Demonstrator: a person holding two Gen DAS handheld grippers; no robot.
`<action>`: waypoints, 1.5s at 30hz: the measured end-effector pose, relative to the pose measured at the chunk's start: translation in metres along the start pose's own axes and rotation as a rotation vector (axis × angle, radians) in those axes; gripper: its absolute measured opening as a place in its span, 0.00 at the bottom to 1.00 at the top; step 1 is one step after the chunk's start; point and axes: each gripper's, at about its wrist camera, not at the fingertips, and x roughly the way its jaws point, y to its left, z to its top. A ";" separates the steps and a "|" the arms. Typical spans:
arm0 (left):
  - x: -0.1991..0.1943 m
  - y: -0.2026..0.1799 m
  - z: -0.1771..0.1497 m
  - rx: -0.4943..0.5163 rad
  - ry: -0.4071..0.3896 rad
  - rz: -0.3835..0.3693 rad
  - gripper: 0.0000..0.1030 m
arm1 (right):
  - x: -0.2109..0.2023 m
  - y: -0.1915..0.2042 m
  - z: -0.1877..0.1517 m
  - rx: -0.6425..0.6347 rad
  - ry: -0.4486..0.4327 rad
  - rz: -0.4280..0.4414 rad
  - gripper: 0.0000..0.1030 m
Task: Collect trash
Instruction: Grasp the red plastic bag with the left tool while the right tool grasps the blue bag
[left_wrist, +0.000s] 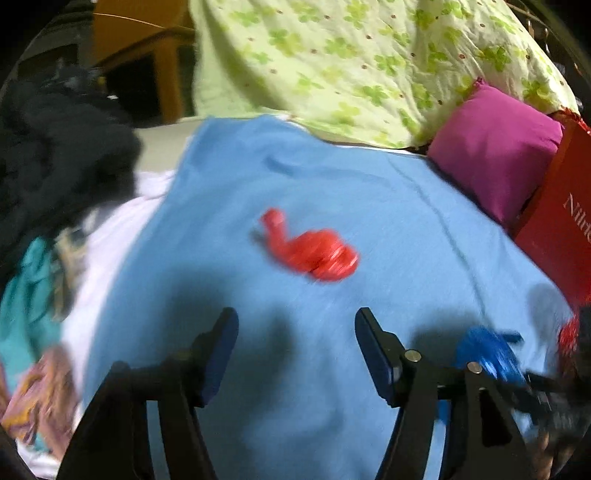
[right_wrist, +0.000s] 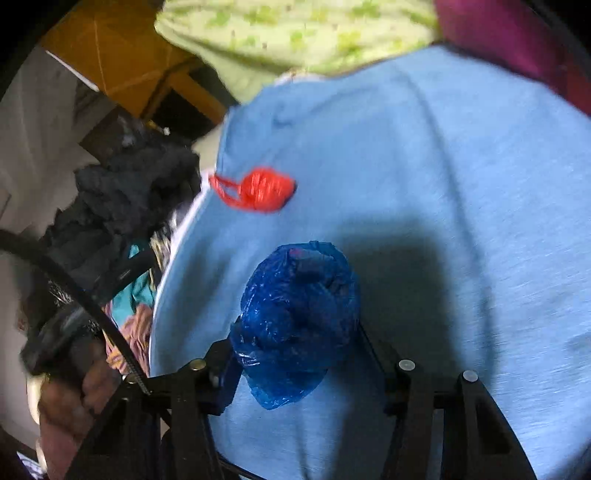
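right gripper (right_wrist: 295, 354) clamped on crumpled blue plastic bag (right_wrist: 299, 314), pads pressed into both sides, above light blue cloth (right_wrist: 443, 184). left gripper (left_wrist: 296, 354) spread wide, holding nothing. red plastic bag (left_wrist: 310, 251) lying just ahead of left fingertips, on same cloth.

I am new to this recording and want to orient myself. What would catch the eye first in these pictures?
First, the crumpled red plastic bag, lying alone in the middle of the light blue sheet, ahead of the open left gripper. Next, the crumpled blue plastic bag between the jaws of the right gripper. Behind them, a magenta cushion leans beside a red box.
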 end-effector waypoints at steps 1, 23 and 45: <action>0.011 -0.008 0.011 0.003 0.002 -0.013 0.65 | -0.006 -0.004 0.001 0.002 -0.017 0.007 0.57; 0.108 -0.042 0.022 -0.006 0.193 0.034 0.40 | -0.048 -0.008 -0.002 -0.074 -0.204 -0.019 0.57; -0.144 -0.153 -0.043 0.182 -0.191 0.142 0.41 | -0.191 0.060 -0.054 -0.259 -0.440 -0.097 0.57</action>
